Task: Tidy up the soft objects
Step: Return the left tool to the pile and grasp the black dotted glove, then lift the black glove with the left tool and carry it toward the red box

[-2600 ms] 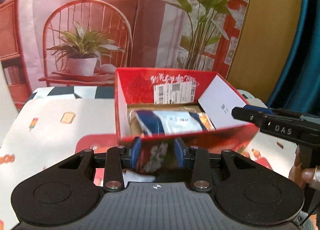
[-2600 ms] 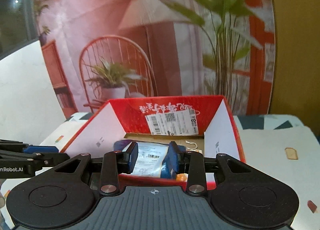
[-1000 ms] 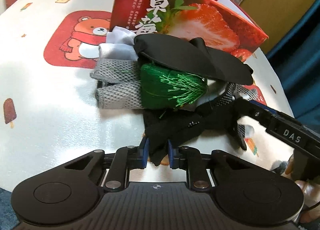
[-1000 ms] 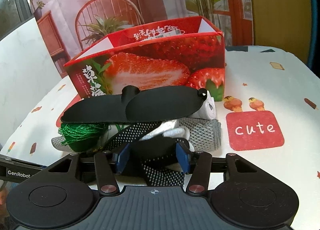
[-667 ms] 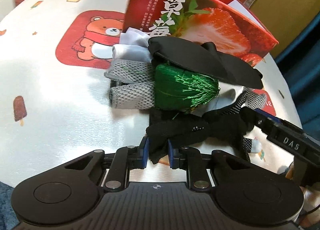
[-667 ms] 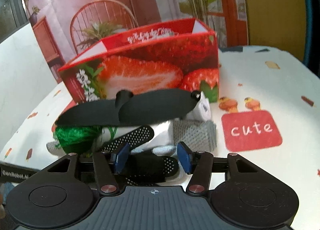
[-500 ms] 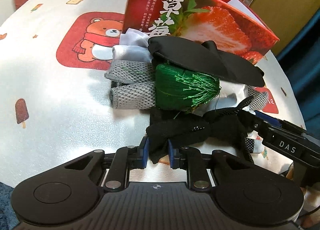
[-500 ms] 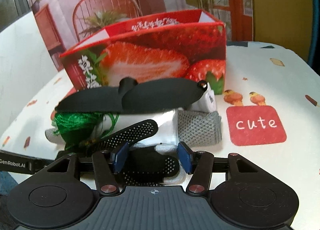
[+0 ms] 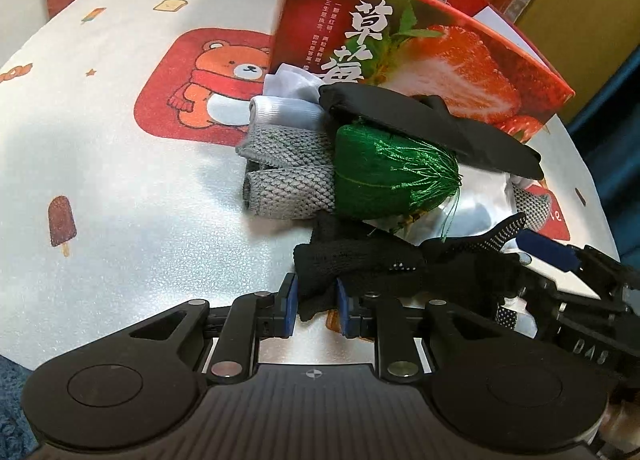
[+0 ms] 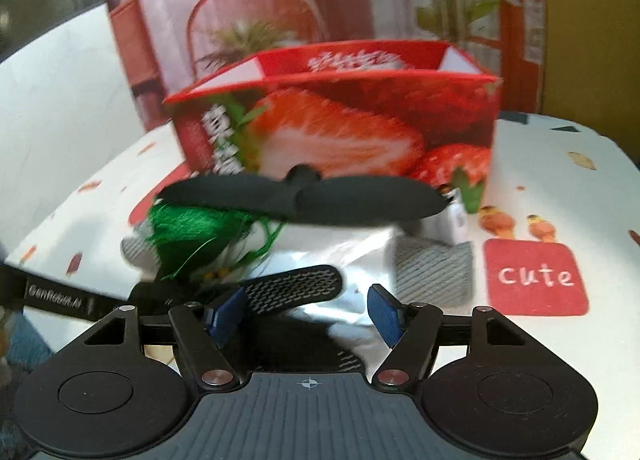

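Observation:
A pile of soft things lies in front of the red strawberry box (image 9: 420, 48): a black eye mask (image 9: 432, 128), a green thread bundle (image 9: 384, 176), grey mesh socks (image 9: 288, 184), a white sock (image 9: 288, 112) and a silver pouch (image 9: 476, 208). My left gripper (image 9: 317, 302) is shut on the cuff of a black dotted glove (image 9: 360, 260). My right gripper (image 10: 308, 314) is open over the glove's other end (image 10: 296, 284); it also shows in the left wrist view (image 9: 552, 260). The box (image 10: 340, 132) stands behind the pile.
The table wears a white cloth with a bear print (image 9: 208, 88) and a red "cute" patch (image 10: 536, 276). The table's rounded edge runs close on the left and front. A printed backdrop stands behind the box.
My right gripper's jaws have opened wider and it has shifted over the glove's fingers. My left gripper has stayed shut on the glove's cuff, pulling it slightly out of the pile.

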Demonstrator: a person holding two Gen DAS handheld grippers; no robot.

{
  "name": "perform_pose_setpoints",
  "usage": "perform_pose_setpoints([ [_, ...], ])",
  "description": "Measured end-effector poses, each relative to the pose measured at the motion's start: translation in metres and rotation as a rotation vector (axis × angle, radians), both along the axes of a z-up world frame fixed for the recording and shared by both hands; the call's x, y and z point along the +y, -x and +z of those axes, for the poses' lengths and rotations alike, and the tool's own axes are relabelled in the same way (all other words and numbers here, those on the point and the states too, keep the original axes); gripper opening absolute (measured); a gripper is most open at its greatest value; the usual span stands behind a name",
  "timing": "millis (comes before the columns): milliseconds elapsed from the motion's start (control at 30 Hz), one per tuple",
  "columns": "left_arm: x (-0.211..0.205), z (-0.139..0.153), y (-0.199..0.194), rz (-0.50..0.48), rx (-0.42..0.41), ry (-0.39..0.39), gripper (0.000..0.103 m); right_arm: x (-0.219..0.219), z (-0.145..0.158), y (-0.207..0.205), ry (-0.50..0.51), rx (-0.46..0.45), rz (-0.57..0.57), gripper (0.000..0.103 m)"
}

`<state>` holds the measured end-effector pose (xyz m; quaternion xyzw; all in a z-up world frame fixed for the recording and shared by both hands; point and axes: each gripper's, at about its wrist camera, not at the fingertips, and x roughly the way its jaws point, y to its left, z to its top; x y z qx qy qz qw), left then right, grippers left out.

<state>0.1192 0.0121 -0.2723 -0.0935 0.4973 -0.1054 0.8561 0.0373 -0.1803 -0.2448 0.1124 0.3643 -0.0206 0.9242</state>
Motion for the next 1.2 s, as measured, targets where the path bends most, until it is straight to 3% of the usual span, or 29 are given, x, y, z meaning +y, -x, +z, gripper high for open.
perform_pose_setpoints([
  [167, 0.002, -0.001, 0.0, 0.015, -0.001, 0.013, 0.023, 0.012, -0.003, -0.004, 0.068, 0.086, 0.05, 0.065],
  [333, 0.004, -0.001, 0.0, 0.015, -0.001, 0.022, 0.023, 0.006, -0.009, -0.003, 0.029, 0.134, 0.042, 0.063],
  [533, 0.003, -0.002, -0.001, 0.008, -0.006, 0.026, 0.024, 0.007, -0.013, -0.004, 0.026, 0.165, 0.058, 0.05],
  [700, -0.002, -0.002, -0.001, -0.009, -0.014, 0.015, 0.027, 0.001, -0.012, -0.002, -0.017, 0.164, 0.047, 0.03],
  [833, -0.003, 0.0, 0.0, -0.021, -0.022, 0.026, 0.016, 0.005, -0.008, -0.003, -0.014, 0.167, 0.063, 0.022],
  [967, 0.006, 0.012, 0.008, -0.008, -0.08, 0.073, 0.014, 0.001, 0.005, 0.006, -0.052, 0.082, 0.043, 0.015],
  [1067, 0.009, 0.031, 0.017, 0.007, -0.183, 0.101, 0.013, -0.002, 0.021, 0.015, -0.061, -0.02, 0.029, 0.015],
  [1200, 0.002, 0.056, 0.031, -0.001, -0.327, 0.074, 0.013, -0.001, 0.042, 0.023, -0.02, -0.139, 0.02, 0.013],
])
